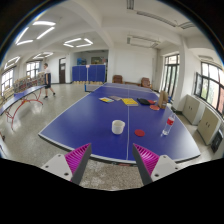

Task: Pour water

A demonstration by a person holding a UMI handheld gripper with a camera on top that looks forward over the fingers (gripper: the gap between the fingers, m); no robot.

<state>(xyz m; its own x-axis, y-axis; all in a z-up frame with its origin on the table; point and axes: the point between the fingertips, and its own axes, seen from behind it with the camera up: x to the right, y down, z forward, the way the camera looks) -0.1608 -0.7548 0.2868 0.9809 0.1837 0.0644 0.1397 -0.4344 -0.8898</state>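
Two pink pads (78, 157) frame the spread claw (112, 163), which holds nothing and touches nothing, apparently hanging back from the tabletop (90, 125) before an approach. Just ahead, near the blue tabletop's close edge, stands a white cup (118, 127), likely the vessel to fill. Farther ahead and to the right stands a bottle (168, 125) with a red cap, probably the water source. Beyond lie yellow items (128, 101), and a person (44, 81) walks far off left.

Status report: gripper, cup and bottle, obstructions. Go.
Gripper open, empty, short of blue table. White cup and bottle upright near table's front edge, beyond fingers. Nothing between.
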